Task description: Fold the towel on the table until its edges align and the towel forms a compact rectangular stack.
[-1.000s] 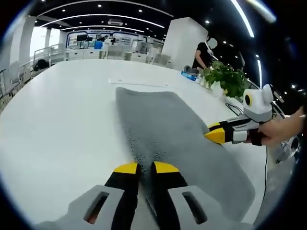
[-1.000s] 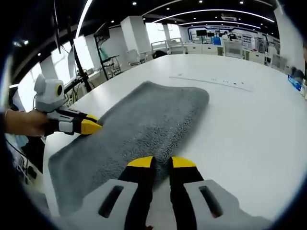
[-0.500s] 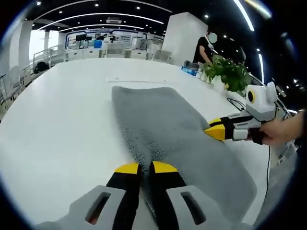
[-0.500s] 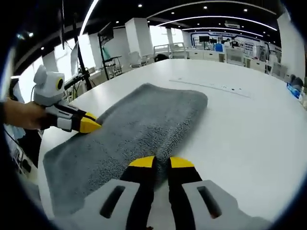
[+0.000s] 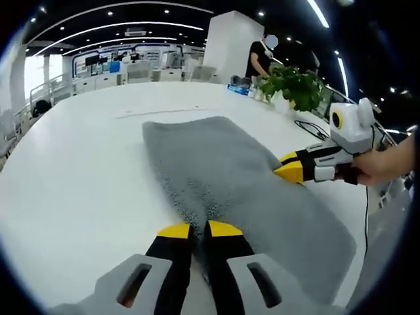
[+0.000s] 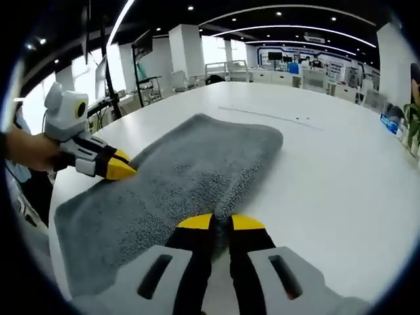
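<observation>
A grey towel [image 5: 230, 177] lies flat and long on the white table [image 5: 79, 170]. My left gripper [image 5: 199, 230] is shut on the towel's near long edge, with pile showing in the thin gap between its yellow fingertips [image 5: 176, 230]. In the left gripper view the right gripper [image 5: 289, 172] comes in from the right, held by a hand, its tips at the opposite long edge. In the right gripper view the towel [image 6: 190, 170] runs away to the upper right. My right gripper [image 6: 221, 223] is shut on its edge there, and the left gripper [image 6: 121, 172] is across it.
A potted plant [image 5: 295, 85], a cable [image 5: 308, 128] and small blue items [image 5: 237, 82] stand near the table's far right side. A person [image 5: 259, 59] stands behind them. A thin strip [image 6: 269, 117] lies on the table beyond the towel. Desks and chairs fill the room behind.
Both cameras have swung a little, bringing the plant further into the left gripper view. The towel stays flat and both grippers keep their hold on its edges.
</observation>
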{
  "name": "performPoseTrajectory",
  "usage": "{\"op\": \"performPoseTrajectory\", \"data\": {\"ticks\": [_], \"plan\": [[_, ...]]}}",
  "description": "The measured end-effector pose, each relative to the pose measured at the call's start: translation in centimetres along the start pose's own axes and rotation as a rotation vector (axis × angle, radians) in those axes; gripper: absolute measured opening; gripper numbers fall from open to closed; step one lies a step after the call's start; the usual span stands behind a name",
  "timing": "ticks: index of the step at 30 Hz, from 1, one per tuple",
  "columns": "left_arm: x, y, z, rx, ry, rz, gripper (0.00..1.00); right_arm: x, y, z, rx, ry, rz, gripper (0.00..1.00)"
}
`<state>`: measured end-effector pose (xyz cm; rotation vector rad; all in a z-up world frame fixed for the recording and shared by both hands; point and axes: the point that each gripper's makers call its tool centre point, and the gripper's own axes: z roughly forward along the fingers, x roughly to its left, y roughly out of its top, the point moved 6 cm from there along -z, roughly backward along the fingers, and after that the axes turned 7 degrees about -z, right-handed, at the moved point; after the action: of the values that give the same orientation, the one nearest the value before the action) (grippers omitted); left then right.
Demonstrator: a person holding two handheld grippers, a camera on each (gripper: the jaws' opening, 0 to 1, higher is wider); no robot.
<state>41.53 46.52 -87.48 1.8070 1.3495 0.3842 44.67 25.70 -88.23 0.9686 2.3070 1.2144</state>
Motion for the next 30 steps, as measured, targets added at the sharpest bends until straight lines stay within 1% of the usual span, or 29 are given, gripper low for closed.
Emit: {"op": "performPoseTrajectory", "data": {"ticks": [3,5,7,12,22,26,28,29,30], "plan": [[-1.6,-0.3,0.3,0.004,-0.025,0.006,0.07,-0.9,-1.2,-1.2,-0.017,-0.029,0.050,0.06],[-2.6,-0.6,0.4,0.005,-0.039,0.012,0.07,-1.2,-1.9,-2.0,-0.027,-0.043,0.069,0.06],[-3.6,-0.8,0.5,0.002,-0.048,0.040,0.07,-1.1,-2.4,-2.7,-0.035,-0.061,0.092,0.06],[-5.2,-1.2,0.6,0.012,-0.071,0.057,0.07,-0.8,-3.0,-4.1,-0.034,-0.077,0.093,0.06],[-6.4,-2.1,0.0,0.026,-0.093,0.073,0.07,0.1,-3.9,-5.8,-0.032,-0.110,0.115,0.06],[-6.6,-2.3,-0.3,0.025,-0.094,0.077,0.07,0.2,-4.1,-6.1,-0.041,-0.115,0.132,0.06],[-6.5,-2.2,-0.2,0.027,-0.098,0.077,0.08,0.3,-3.9,-6.1,-0.022,-0.117,0.113,0.06],[-6.5,-2.2,-0.2,0.033,-0.102,0.087,0.08,0.3,-3.7,-6.0,0.003,-0.118,0.093,0.07],[-6.5,-2.0,-0.2,0.051,-0.104,0.117,0.08,0.3,-3.4,-6.0,0.033,-0.114,0.087,0.07]]}}
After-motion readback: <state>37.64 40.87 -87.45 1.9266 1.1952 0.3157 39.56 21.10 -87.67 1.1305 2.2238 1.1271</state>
